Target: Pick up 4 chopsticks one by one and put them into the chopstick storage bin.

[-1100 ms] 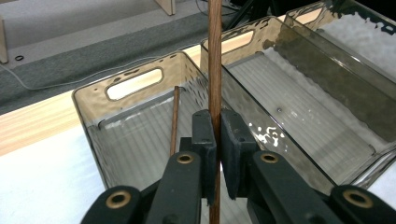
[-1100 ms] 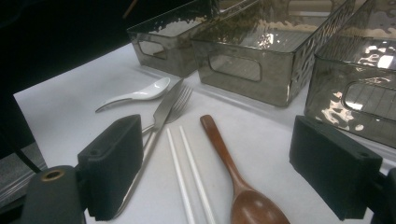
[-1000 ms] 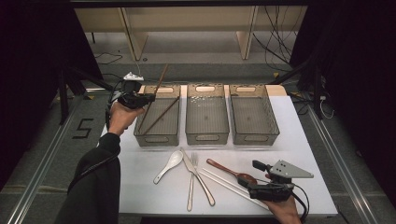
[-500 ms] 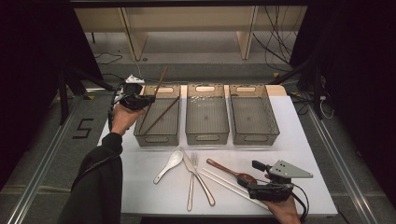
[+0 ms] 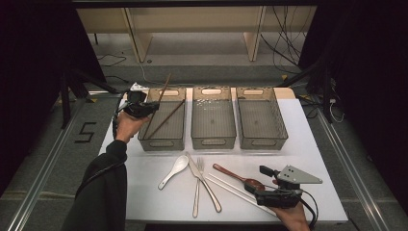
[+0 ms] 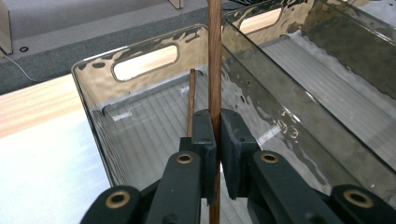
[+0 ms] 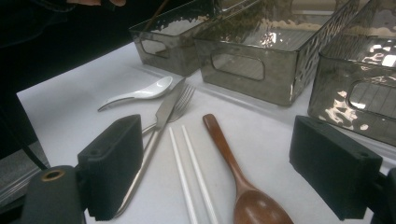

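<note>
left gripper [image 6: 215, 154] clamped on brown chopstick [image 6: 215, 70] over left bin [image 5: 163, 142] | second chopstick [image 6: 191, 100] lies inside | right gripper [image 7: 233, 172] jaws apart above wooden spoon [image 7: 233, 172], white chopsticks [image 7: 187, 177]

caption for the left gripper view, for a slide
Left gripper shut on a brown chopstick above the clear bin, where a second chopstick already lies.
</note>
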